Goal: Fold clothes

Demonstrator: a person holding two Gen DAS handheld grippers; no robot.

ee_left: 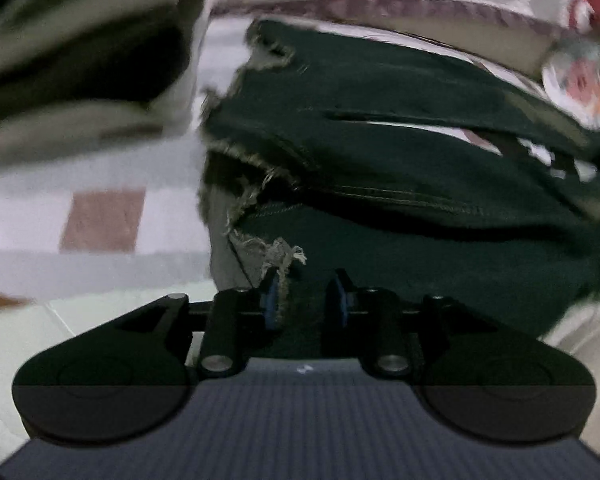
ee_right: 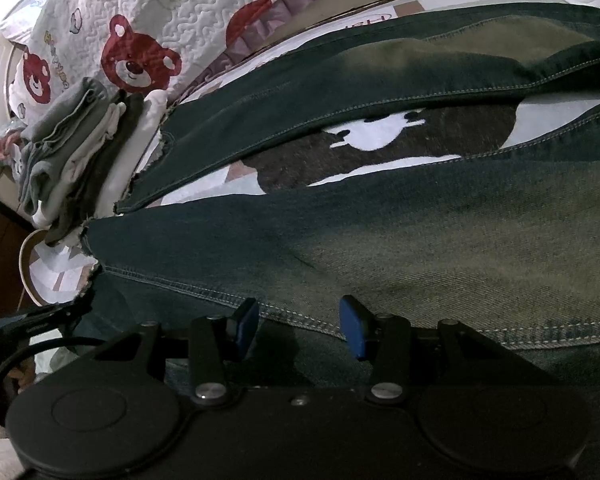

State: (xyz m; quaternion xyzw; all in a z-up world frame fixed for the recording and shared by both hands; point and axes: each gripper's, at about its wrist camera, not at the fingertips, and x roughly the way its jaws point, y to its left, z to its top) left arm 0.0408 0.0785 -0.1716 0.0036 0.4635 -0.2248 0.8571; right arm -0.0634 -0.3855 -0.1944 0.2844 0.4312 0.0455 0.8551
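Dark green-blue jeans (ee_right: 380,248) lie spread on the bed, their two legs running toward frayed hems at the left. In the left wrist view the jeans (ee_left: 400,184) are bunched, with a frayed hem (ee_left: 276,252) right at the fingers. My left gripper (ee_left: 303,302) has a gap between its blue pads; hem cloth lies in that gap and the pads do not visibly press on it. My right gripper (ee_right: 300,332) stands open just above the near leg's stitched seam (ee_right: 204,290), and nothing is pinched in it.
A stack of folded clothes (ee_right: 72,152) sits beyond the hems at the left, blurred in the left wrist view (ee_left: 80,60). A white quilt with red bears (ee_right: 140,40) lies behind. The patterned sheet (ee_left: 100,216) shows beside the jeans. A black cable (ee_right: 20,356) hangs at lower left.
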